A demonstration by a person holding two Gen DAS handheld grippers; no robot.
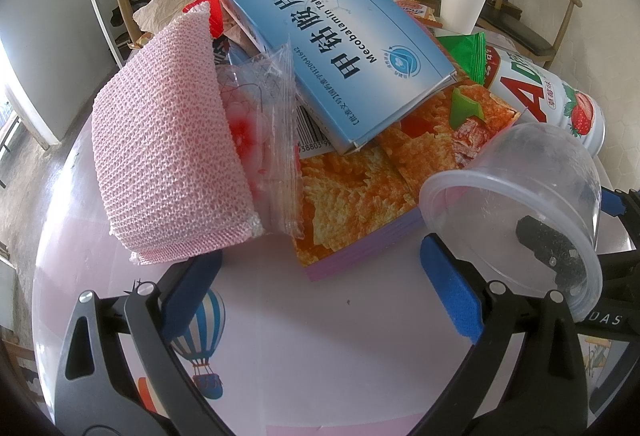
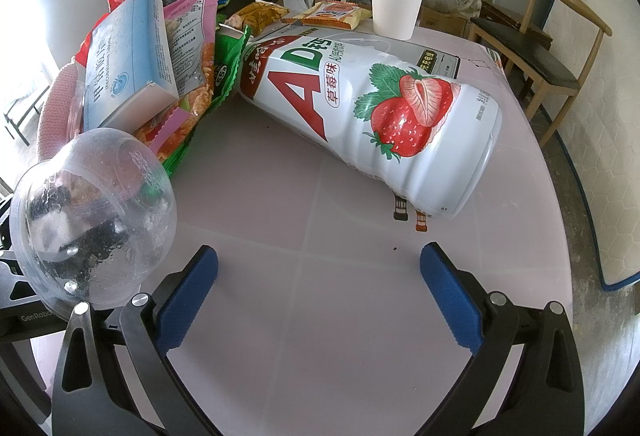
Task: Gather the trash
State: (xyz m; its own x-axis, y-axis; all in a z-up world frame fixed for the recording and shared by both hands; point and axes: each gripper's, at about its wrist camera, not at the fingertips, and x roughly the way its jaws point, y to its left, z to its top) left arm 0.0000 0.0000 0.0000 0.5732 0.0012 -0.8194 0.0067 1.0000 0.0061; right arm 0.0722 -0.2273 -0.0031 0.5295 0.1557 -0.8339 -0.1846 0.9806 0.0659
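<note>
Left wrist view: the left hand-held gripper (image 1: 320,288) is spread wide with nothing between its blue fingers (image 1: 450,296), low over a pale pink bench (image 1: 320,356). At 12 o'clock lies a trash pile: a blue box (image 1: 340,51) rests tilted on an orange snack bag (image 1: 380,175). A pink mesh cloth (image 1: 168,143) leans at 10 o'clock, with a clear wrapper (image 1: 264,123) between it and the box. A clear plastic cup (image 1: 520,203) lies on its side at 3 o'clock, just beside the right finger. A white bottle (image 1: 556,95) lies at 2 o'clock, a paper cup (image 1: 462,3) beyond it.

Right wrist view: the right hand-held gripper (image 2: 320,288) is likewise spread wide and empty. The bottle (image 2: 380,107) lies on its side at 12 o'clock. The clear cup (image 2: 96,211) sits at 9 o'clock, near the left finger. The box (image 2: 128,63) tops the pile at 10 o'clock. The paper cup (image 2: 396,3) stands upright at 12 o'clock, far back.
</note>
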